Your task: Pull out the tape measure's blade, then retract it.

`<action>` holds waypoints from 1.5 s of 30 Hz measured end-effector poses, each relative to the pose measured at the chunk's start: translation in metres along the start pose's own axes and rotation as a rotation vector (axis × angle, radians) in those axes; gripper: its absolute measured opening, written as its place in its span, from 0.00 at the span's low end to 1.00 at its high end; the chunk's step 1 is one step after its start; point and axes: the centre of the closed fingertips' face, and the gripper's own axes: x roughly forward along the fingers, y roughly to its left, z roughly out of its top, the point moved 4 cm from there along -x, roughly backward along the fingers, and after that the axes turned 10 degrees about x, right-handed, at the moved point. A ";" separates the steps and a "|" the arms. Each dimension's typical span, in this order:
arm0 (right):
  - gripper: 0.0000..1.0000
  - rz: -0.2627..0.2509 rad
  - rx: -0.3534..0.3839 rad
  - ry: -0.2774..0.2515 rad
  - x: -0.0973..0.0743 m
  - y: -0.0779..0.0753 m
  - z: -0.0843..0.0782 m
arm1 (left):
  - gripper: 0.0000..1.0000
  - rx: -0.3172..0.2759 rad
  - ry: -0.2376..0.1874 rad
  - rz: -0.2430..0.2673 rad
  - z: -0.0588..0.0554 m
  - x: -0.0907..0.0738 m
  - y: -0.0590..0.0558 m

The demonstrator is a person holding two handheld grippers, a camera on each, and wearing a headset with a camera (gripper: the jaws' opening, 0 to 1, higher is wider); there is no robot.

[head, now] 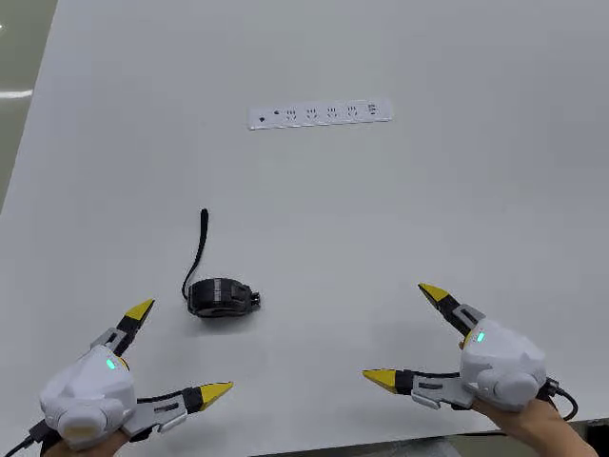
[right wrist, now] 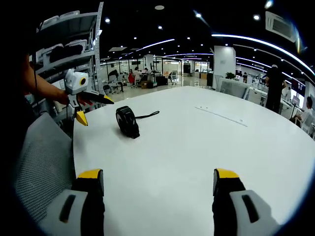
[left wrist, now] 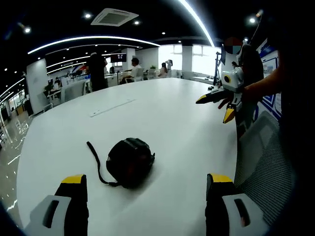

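Tape measure [head: 222, 297] trails strap [head: 198, 249] away; left hand-held gripper [head: 182, 347], right hand-held gripper [head: 402, 333] gape empty.

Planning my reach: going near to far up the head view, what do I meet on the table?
Left gripper and right gripper, level with each other and nearest → tape measure → power strip, farthest.

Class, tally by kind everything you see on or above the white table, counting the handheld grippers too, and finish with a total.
Tape measure: 1
Power strip: 1
Grippers: 2, the left gripper and the right gripper
Total: 4
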 end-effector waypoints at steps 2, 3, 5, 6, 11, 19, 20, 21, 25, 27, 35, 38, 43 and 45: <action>0.93 0.016 -0.017 0.022 0.003 -0.002 0.000 | 0.97 0.021 0.021 -0.024 -0.001 0.002 0.003; 0.92 0.024 -0.026 0.033 0.004 -0.003 0.001 | 0.97 0.032 0.032 -0.036 -0.002 0.003 0.004; 0.90 0.040 -0.044 0.047 0.006 -0.004 0.001 | 0.95 0.051 0.052 -0.056 -0.004 0.004 0.007; 0.89 0.045 -0.046 0.049 0.007 -0.004 0.002 | 0.95 0.057 0.057 -0.060 -0.004 0.005 0.007; 0.84 0.058 -0.054 0.055 0.010 -0.005 0.003 | 0.90 0.072 0.068 -0.076 -0.004 0.007 0.009; 0.79 0.121 -0.111 0.096 0.023 -0.008 0.011 | 0.83 0.138 0.121 -0.145 -0.002 0.019 0.022; 0.78 0.128 -0.119 0.102 0.025 -0.009 0.011 | 0.82 0.147 0.128 -0.151 -0.002 0.020 0.024; 0.78 0.130 -0.121 0.104 0.025 -0.009 0.011 | 0.81 0.150 0.130 -0.154 -0.003 0.020 0.024; 0.73 0.138 -0.126 0.110 0.027 -0.009 0.012 | 0.75 0.157 0.138 -0.160 -0.003 0.021 0.025; 0.72 0.142 -0.129 0.113 0.027 -0.009 0.012 | 0.73 0.162 0.142 -0.165 -0.003 0.022 0.026; 0.66 0.212 -0.195 0.160 0.050 -0.008 0.018 | 0.66 0.240 0.216 -0.247 -0.011 0.036 0.038; 0.65 0.225 -0.211 0.166 0.055 -0.008 0.020 | 0.63 0.252 0.229 -0.264 -0.012 0.040 0.041; 0.61 0.248 -0.239 0.176 0.065 -0.007 0.022 | 0.58 0.286 0.245 -0.281 -0.014 0.047 0.047; 0.60 0.259 -0.241 0.179 0.069 -0.006 0.023 | 0.55 0.293 0.247 -0.293 -0.014 0.050 0.048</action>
